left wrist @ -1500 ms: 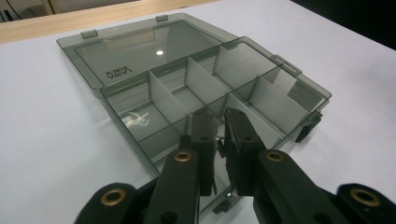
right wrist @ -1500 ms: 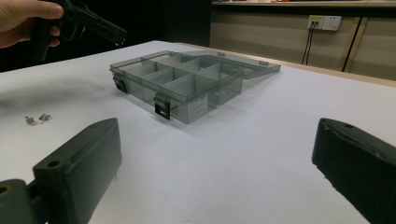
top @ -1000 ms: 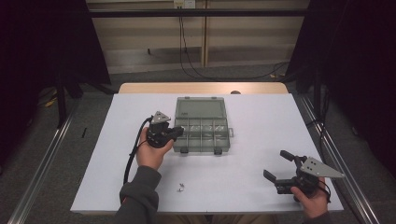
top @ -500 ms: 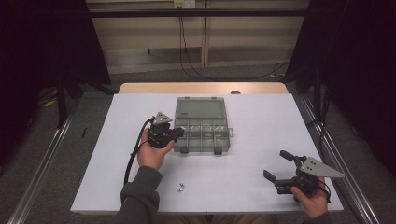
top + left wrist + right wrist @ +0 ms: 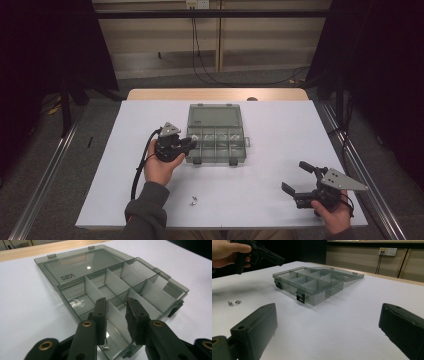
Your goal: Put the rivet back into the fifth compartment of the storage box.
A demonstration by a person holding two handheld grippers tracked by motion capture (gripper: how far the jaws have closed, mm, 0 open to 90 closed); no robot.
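Nearest the person, on the white table [image 5: 280,125], two small screws [image 5: 193,201] lie loose. Right tongs [image 5: 297,182] hang wide open, empty. Left tongs [image 5: 116,313] over the organizer box [image 5: 216,142]'s near-left compartment have just been opening, with nothing between them; a screw [image 5: 106,347] lies below. Likely next: fetch another screw.

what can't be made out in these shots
- Small parts on the table: too small in the high view to tell screws from other hardware.
- Item under the left gripper, in the box: half hidden by the jaws in the left gripper view.
- Lid lettering: too small, upside down.
- Right gripper: jaws cut off by the bottom edge.
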